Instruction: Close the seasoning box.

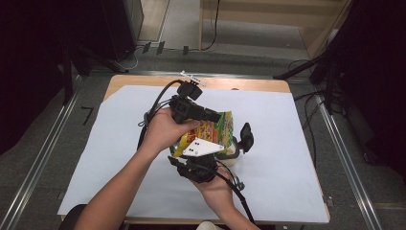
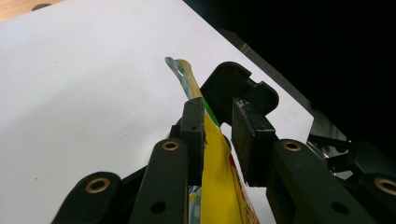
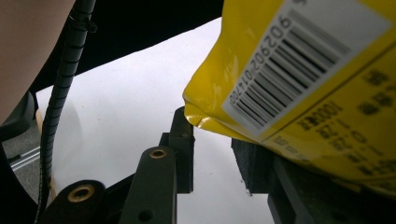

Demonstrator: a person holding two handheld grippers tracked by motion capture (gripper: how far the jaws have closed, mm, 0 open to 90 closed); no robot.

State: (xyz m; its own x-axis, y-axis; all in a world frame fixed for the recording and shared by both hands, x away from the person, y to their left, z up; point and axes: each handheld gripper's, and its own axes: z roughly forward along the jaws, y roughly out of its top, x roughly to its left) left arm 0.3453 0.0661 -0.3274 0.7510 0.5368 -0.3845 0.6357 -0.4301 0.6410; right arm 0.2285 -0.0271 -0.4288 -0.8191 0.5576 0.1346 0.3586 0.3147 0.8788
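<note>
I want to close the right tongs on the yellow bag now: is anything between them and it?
Nothing visible does. In the right gripper view the yellow bag has its barcode corner directly over the open right tongs, overlapping one jaw, with just the white sheet behind the gap. The left tongs straddle its edge.

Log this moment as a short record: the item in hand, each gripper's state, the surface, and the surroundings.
item: yellow snack bag, printed, barcode on one face, held above the table
left gripper: bag's edge runs between the jaws, against the left pad; a gap shows at the other pad
right gripper: jaws apart, bag's corner over them
surface: white sheet covering a wooden table
surroundings: dark stands and cables on the grey floor
</note>
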